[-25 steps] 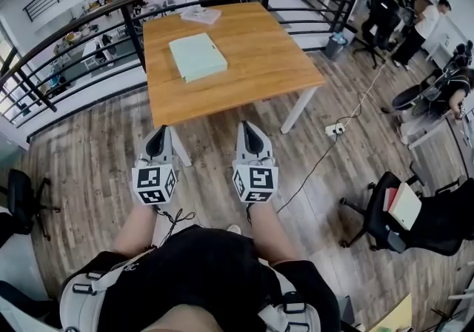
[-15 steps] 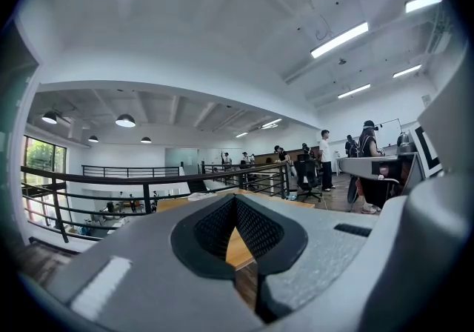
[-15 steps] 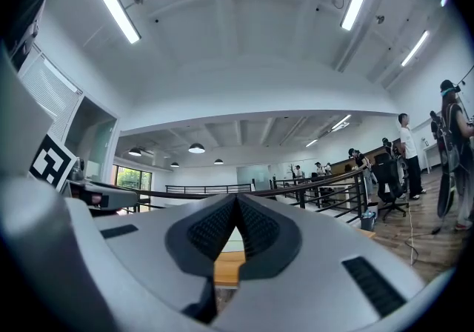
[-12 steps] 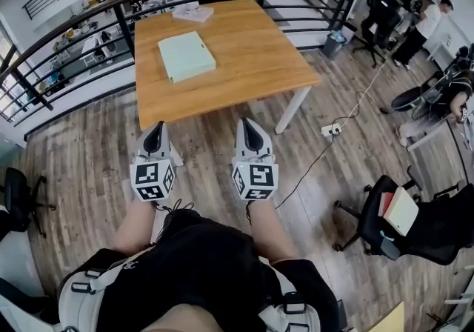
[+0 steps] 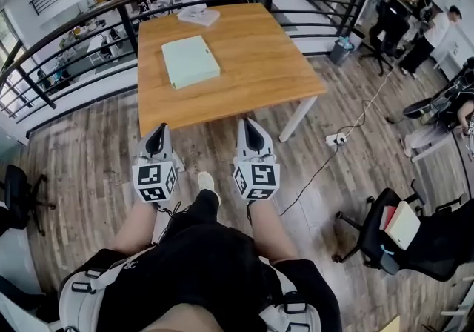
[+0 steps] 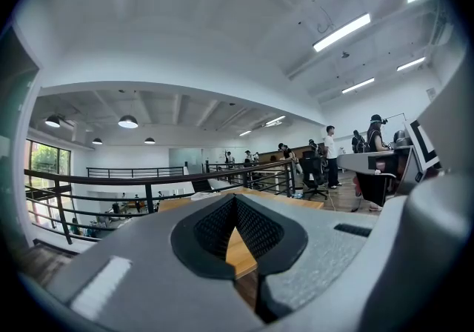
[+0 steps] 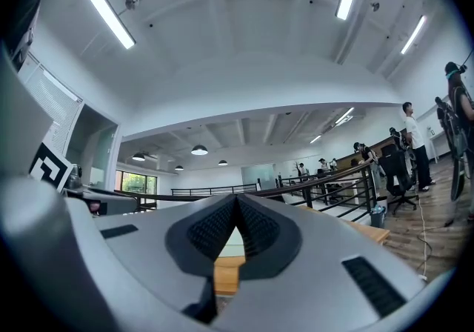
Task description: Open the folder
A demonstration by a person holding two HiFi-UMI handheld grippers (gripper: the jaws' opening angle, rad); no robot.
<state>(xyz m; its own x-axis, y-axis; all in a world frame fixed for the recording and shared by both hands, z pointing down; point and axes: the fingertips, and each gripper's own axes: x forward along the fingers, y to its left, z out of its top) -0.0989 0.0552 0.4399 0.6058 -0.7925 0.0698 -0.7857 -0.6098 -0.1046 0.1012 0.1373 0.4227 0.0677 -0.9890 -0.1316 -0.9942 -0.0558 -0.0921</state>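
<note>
A pale green folder (image 5: 190, 61) lies shut and flat on the wooden table (image 5: 252, 64), towards its left side. My left gripper (image 5: 160, 130) and right gripper (image 5: 247, 124) are held side by side over the floor just short of the table's near edge, both pointing at the table. Both are shut with nothing between the jaws. In the left gripper view the left gripper (image 6: 235, 198) shows its jaws meeting, with the table top (image 6: 238, 249) beyond. The right gripper view shows the right gripper (image 7: 237, 199) the same way, with the table edge (image 7: 226, 273) ahead.
A stack of papers (image 5: 198, 15) lies at the table's far edge. A black railing (image 5: 89, 15) runs behind and left of the table. Office chairs (image 5: 392, 234) stand at the right, a cable and power strip (image 5: 335, 138) lie on the wooden floor, and people (image 5: 433, 30) stand at far right.
Both grippers have come forward towards the table together with the person walking; a shoe now shows between them. Jaws stayed shut.
</note>
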